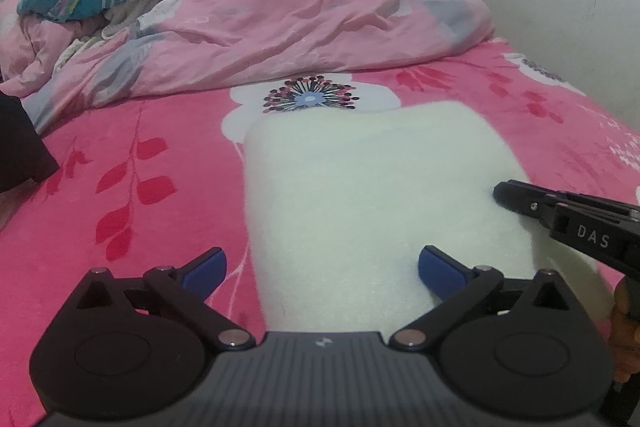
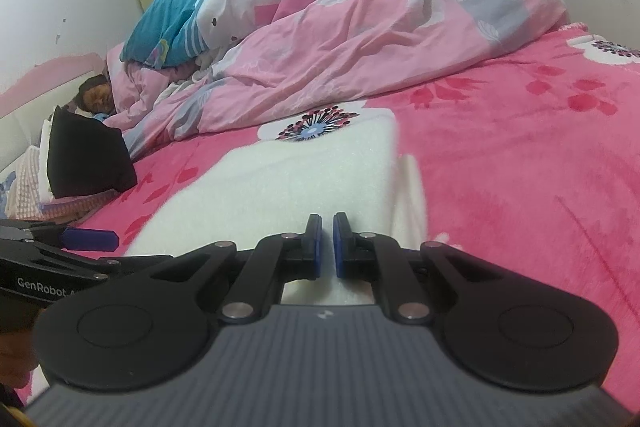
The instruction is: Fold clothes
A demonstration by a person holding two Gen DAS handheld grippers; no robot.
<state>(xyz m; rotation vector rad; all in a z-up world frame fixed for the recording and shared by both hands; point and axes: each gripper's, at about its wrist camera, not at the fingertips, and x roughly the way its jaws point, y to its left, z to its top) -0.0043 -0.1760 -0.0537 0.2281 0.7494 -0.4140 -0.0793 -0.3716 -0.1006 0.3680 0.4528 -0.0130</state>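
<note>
White cloth (image 1: 372,203), folded into a thick pad, lies on the pink flowered bedspread (image 1: 120,187) near its front edge. The left gripper (image 1: 322,269) hangs over the cloth's near left corner with its jaws spread wide and nothing between them. The right gripper (image 2: 328,245) has its jaws pinched nearly together over the cloth's near right corner; whether they nip any fabric is hard to tell. Farther back, a crumpled pink quilt (image 1: 304,27) is heaped across the bed, with a black cloth (image 2: 86,159) at the left edge.
</note>
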